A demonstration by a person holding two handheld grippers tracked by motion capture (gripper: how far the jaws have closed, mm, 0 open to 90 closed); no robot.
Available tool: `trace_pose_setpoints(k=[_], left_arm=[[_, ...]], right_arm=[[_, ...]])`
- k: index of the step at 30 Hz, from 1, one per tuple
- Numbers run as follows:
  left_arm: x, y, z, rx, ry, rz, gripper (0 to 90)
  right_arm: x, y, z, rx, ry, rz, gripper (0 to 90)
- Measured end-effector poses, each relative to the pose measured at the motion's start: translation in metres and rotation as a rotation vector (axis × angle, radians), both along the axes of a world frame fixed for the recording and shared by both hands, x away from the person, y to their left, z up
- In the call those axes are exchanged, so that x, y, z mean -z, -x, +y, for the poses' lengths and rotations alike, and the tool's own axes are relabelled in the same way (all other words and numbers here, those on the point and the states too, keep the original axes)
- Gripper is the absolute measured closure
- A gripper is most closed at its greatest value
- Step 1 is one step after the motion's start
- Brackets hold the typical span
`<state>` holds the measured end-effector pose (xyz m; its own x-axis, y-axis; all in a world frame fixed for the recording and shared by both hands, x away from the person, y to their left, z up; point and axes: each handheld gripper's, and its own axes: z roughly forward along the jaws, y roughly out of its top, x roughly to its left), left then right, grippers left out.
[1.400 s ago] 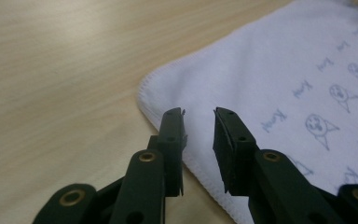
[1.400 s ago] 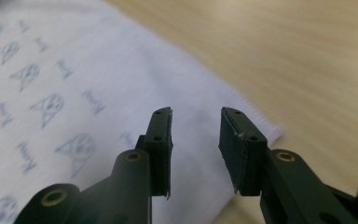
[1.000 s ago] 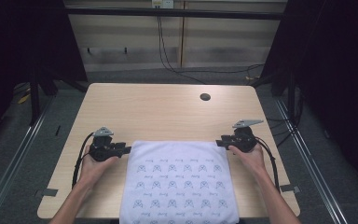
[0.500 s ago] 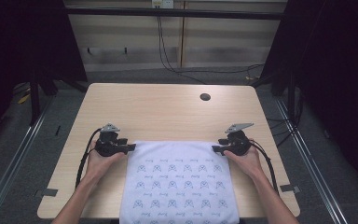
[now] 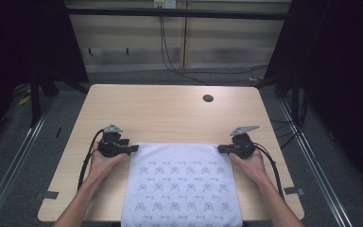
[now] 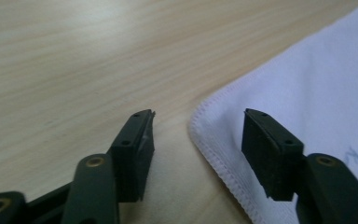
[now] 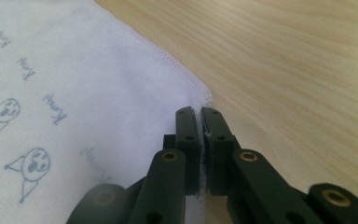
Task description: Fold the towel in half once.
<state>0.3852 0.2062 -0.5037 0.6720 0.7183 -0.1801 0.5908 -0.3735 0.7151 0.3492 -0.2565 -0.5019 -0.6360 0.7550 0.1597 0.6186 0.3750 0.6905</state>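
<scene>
Cloth (image 5: 182, 184) is lying flat at the near edge of the table (image 5: 170, 113), and I am working on taking its two far corners. My right gripper (image 7: 199, 114) is pinching its corner tight; my left gripper (image 6: 196, 128) is gaping wide around the other corner — closing it looks like the next move, before any lifting.
</scene>
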Motion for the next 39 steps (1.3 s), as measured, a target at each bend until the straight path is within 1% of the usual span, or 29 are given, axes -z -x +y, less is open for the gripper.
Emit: trace_pose_setpoints(k=[1, 2, 4, 5, 6, 7, 8, 9, 11, 13, 15, 16, 18, 19, 20, 21, 22, 25, 27, 28, 30, 31, 32, 34, 35, 36, 37, 38, 39], left_arm=[[0.000, 0.000, -0.001, 0.009, 0.010, 0.003, 46.4], [0.000, 0.001, -0.003, 0.029, 0.010, 0.003, 47.5], [0.000, 0.003, -0.008, 0.056, -0.014, -0.009, 50.1], [0.000, 0.003, -0.010, 0.076, -0.010, -0.009, 50.8], [0.000, 0.004, -0.012, 0.078, -0.017, -0.012, 54.6], [-0.001, 0.004, -0.013, 0.082, -0.022, -0.015, 59.0], [-0.001, 0.005, -0.014, 0.102, -0.018, -0.005, 63.5], [-0.001, 0.005, -0.016, 0.126, -0.027, -0.004, 70.8], [-0.002, 0.008, -0.020, 0.142, -0.031, 0.007, 83.5], [-0.003, 0.009, -0.020, 0.152, -0.035, 0.003, 85.9], [-0.007, 0.010, -0.016, 0.145, -0.005, 0.002, 86.4], [-0.011, 0.010, -0.012, 0.140, 0.021, 0.001, 86.5], [-0.023, 0.012, -0.006, 0.140, 0.068, -0.023, 86.7], [-0.032, 0.013, -0.003, 0.140, 0.095, -0.036, 86.7], [-0.037, 0.013, -0.002, 0.139, 0.114, -0.047, 86.8], [-0.044, 0.012, 0.000, 0.137, 0.137, -0.058, 86.8], [-0.049, 0.011, 0.001, 0.130, 0.155, -0.066, 86.8], [-0.064, 0.003, 0.003, 0.097, 0.166, -0.101, 86.7], [-0.074, -0.005, 0.003, 0.077, 0.180, -0.120, 86.7], [-0.082, -0.011, 0.004, 0.075, 0.184, -0.136, 86.7], [-0.094, -0.019, 0.007, 0.063, 0.214, -0.160, 86.7], [-0.100, -0.023, 0.008, 0.055, 0.237, -0.167, 86.8], [-0.104, -0.026, 0.007, 0.049, 0.242, -0.170, 86.8], [-0.116, -0.033, 0.004, 0.051, 0.217, -0.193, 86.8], [-0.122, -0.037, 0.002, 0.044, 0.219, -0.203, 86.8], [-0.131, -0.040, 0.000, 0.030, 0.208, -0.227, 86.8], [-0.142, -0.044, -0.002, 0.001, 0.204, -0.248, 86.8], [-0.150, -0.046, -0.002, -0.002, 0.204, -0.260, 86.9], [-0.164, -0.050, -0.002, -0.005, 0.227, -0.273, 86.8]], right_arm=[[0.000, 0.000, 0.000, 0.000, -0.006, -0.007, 86.7], [-0.001, 0.000, -0.001, 0.003, -0.011, -0.009, 86.7], [-0.004, 0.000, -0.002, 0.013, -0.020, -0.011, 86.6], [-0.004, 0.000, -0.003, 0.007, -0.024, -0.013, 86.5], [-0.005, 0.000, -0.003, 0.005, -0.028, -0.018, 86.5], [-0.006, 0.001, -0.004, 0.008, -0.035, -0.012, 86.5], [-0.006, 0.001, -0.004, 0.008, -0.040, -0.013, 86.5], [-0.007, 0.001, -0.004, 0.006, -0.049, -0.012, 86.5], [-0.010, 0.002, -0.005, 0.005, -0.062, -0.016, 86.5], [-0.013, 0.003, -0.006, 0.002, -0.081, -0.018, 86.5], [-0.017, 0.004, -0.008, -0.002, -0.095, -0.023, 86.6], [-0.021, 0.004, -0.010, -0.004, -0.113, -0.025, 86.6], [-0.030, 0.004, -0.012, -0.007, -0.147, -0.043, 86.7], [-0.035, 0.003, -0.014, -0.010, -0.176, -0.048, 86.7], [-0.041, 0.002, -0.016, -0.011, -0.201, -0.067, 86.8], [-0.045, 0.002, -0.016, -0.008, -0.214, -0.077, 86.8], [-0.050, 0.000, -0.016, -0.011, -0.219, -0.083, 86.8], [-0.069, -0.008, -0.016, 0.000, -0.221, -0.113, 86.8], [-0.084, -0.015, -0.017, 0.009, -0.223, -0.137, 86.8], [-0.093, -0.019, -0.017, 0.014, -0.225, -0.153, 86.8], [-0.111, -0.027, -0.019, 0.019, -0.225, -0.182, 86.8], [-0.117, -0.031, -0.019, 0.018, -0.219, -0.191, 86.8], [-0.124, -0.035, -0.020, 0.023, -0.216, -0.201, 86.8], [-0.138, -0.045, -0.022, 0.030, -0.224, -0.214, 86.8], [-0.145, -0.052, -0.022, 0.037, -0.212, -0.212, 86.8], [-0.152, -0.058, -0.022, 0.046, -0.197, -0.214, 86.9], [-0.159, -0.063, -0.021, 0.053, -0.198, -0.219, 86.8], [-0.168, -0.069, -0.020, 0.057, -0.203, -0.228, 86.8], [-0.174, -0.073, -0.020, 0.064, -0.197, -0.235, 86.8]])
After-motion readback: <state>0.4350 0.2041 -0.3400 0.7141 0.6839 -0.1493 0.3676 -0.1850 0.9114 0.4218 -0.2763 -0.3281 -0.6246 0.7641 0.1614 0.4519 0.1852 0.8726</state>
